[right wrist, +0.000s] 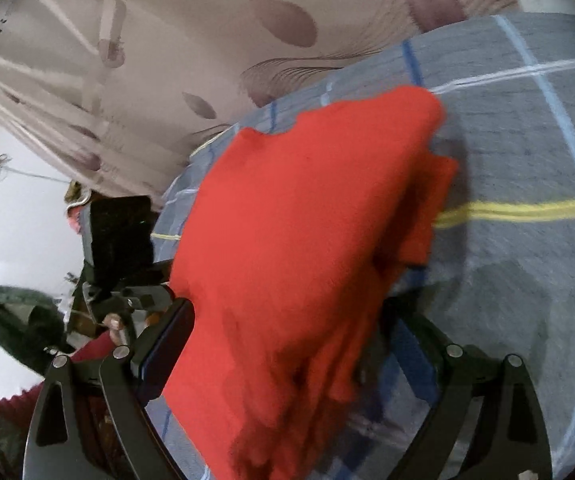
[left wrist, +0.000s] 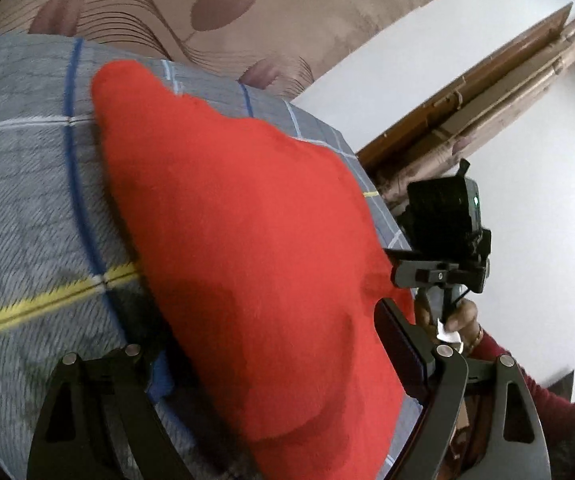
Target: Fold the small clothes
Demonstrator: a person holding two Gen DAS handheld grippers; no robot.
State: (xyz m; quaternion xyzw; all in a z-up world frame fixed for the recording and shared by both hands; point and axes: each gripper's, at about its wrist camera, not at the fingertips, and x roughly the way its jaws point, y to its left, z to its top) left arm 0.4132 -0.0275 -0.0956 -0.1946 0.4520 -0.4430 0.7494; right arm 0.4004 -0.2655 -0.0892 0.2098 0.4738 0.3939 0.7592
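Note:
A red garment (left wrist: pixel 247 240) lies on a grey checked bedsheet (left wrist: pixel 27 200). In the left wrist view it passes between the two fingers of my left gripper (left wrist: pixel 279 356), whose jaws stand wide apart around the cloth. In the right wrist view the red garment (right wrist: pixel 307 240) likewise runs between the fingers of my right gripper (right wrist: pixel 287 344), jaws wide apart, with folded layers bunched near the fingers. The right gripper (left wrist: pixel 439 264) shows at the garment's right edge in the left wrist view; the left gripper (right wrist: pixel 127 272) shows at its left edge in the right wrist view.
A beige curtain with leaf prints (left wrist: pixel 227 8) hangs behind the bed. A white wall and a wooden door frame (left wrist: pixel 487 92) stand to the right. The sheet's edge (right wrist: pixel 175 184) drops off at the left in the right wrist view. A dark cloth heap (right wrist: pixel 11 320) lies at the left.

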